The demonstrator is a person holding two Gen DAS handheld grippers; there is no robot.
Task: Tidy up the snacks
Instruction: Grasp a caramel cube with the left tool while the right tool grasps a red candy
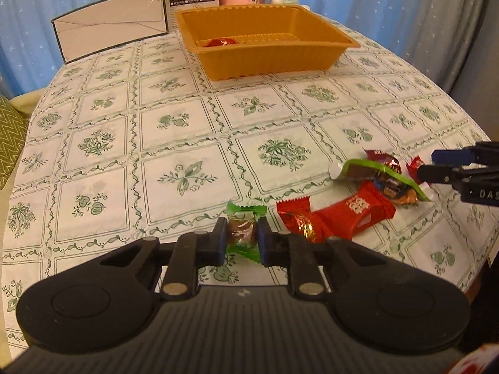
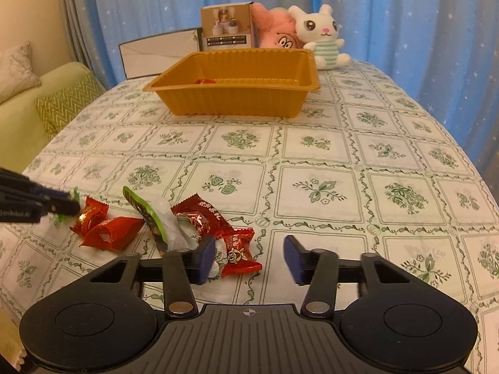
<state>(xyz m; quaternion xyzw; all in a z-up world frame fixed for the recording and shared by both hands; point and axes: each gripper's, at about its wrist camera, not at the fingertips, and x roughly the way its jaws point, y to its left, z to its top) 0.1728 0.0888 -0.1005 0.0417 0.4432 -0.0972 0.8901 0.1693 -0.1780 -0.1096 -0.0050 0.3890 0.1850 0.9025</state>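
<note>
My left gripper (image 1: 241,239) is shut on a green-wrapped candy (image 1: 242,230), low over the tablecloth; it also shows at the left of the right wrist view (image 2: 67,203). My right gripper (image 2: 249,257) is open, with a small red candy (image 2: 238,254) between its fingers beside the left pad. A pile of snacks lies on the table: a red packet (image 1: 352,213), a red foil candy (image 1: 299,222), a long green-edged packet (image 1: 383,176) and dark red candies (image 2: 201,216). An orange tray (image 1: 265,59) stands further back and holds one red candy (image 1: 221,42).
Behind the tray stand a white open box (image 1: 109,31), a printed carton (image 2: 226,28), a pink plush (image 2: 277,34) and a white bunny plush (image 2: 324,40). A green sofa with cushions (image 2: 62,106) is to the left. Blue curtains hang behind the table.
</note>
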